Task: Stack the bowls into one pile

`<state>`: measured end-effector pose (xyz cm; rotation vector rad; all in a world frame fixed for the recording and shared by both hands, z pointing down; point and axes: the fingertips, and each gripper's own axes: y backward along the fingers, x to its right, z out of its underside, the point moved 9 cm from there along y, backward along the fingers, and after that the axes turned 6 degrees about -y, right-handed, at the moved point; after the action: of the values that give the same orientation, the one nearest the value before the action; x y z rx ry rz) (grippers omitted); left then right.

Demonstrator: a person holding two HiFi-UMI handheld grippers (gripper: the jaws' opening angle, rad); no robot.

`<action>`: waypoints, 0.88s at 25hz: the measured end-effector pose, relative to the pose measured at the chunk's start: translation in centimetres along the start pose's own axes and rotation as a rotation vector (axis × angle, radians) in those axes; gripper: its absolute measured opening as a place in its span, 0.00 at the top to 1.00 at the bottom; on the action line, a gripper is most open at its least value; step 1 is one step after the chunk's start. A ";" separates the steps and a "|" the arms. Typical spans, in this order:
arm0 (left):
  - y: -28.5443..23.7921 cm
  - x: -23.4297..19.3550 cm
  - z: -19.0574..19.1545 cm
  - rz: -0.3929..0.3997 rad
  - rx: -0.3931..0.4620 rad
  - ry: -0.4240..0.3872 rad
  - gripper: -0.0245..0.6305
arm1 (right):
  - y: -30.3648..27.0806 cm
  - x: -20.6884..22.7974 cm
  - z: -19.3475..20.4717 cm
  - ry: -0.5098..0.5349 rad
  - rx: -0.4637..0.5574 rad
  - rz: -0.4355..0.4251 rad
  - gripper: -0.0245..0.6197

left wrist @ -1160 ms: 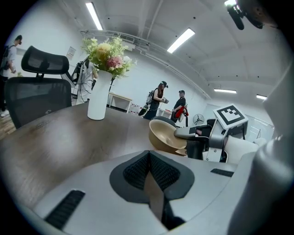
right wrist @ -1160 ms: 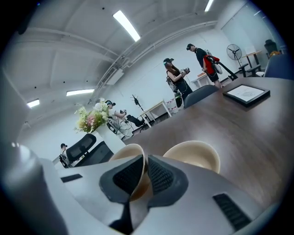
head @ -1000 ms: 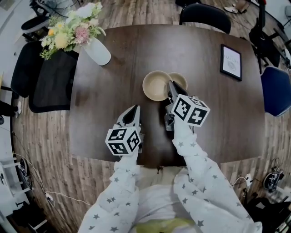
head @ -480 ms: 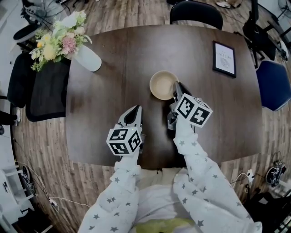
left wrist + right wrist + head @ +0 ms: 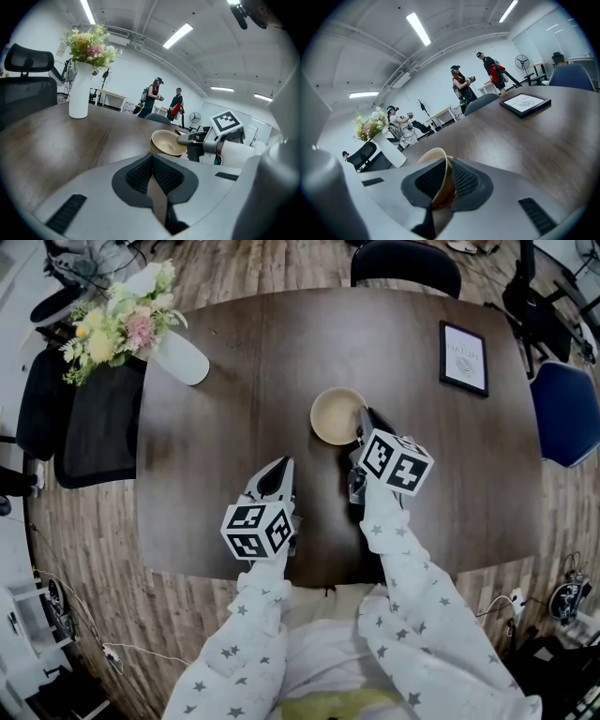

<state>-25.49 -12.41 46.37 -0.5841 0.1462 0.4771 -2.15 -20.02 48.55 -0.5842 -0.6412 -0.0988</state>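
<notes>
Right gripper [image 5: 364, 420] clamped on 3 o'clock rim of top bowl [image 5: 336, 414], nested in lower bowl [image 5: 161, 151] mid table [image 5: 234, 381]. Left gripper [image 5: 277, 471] pinched shut, empty, off at 7 o'clock from top bowl, so letting go looks like right's job

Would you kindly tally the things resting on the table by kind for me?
bowls: 2, nested in one pile
vase of flowers: 1
framed picture: 1
Total: 4
</notes>
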 end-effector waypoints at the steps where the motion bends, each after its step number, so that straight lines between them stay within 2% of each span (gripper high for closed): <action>1: 0.1 0.0 0.0 -0.002 0.001 0.000 0.93 | -0.1 -0.1 0.1 0.009 -0.003 -0.002 0.89; 12: 1.1 -0.7 0.3 -0.029 0.008 0.011 0.92 | -0.7 -0.4 0.4 0.100 -0.041 -0.022 0.88; 18: 1.1 -0.1 0.2 -0.021 0.013 0.006 0.92 | -0.5 -0.8 0.6 0.167 -0.058 -0.033 0.75; 22: 1.1 0.4 0.2 -0.019 0.017 0.002 0.92 | 0.0 -0.6 0.3 0.176 -0.047 -0.040 0.72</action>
<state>-25.63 -11.35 45.87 -0.5684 0.1459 0.4564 -2.78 -19.90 48.45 -0.6008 -0.4809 -0.2009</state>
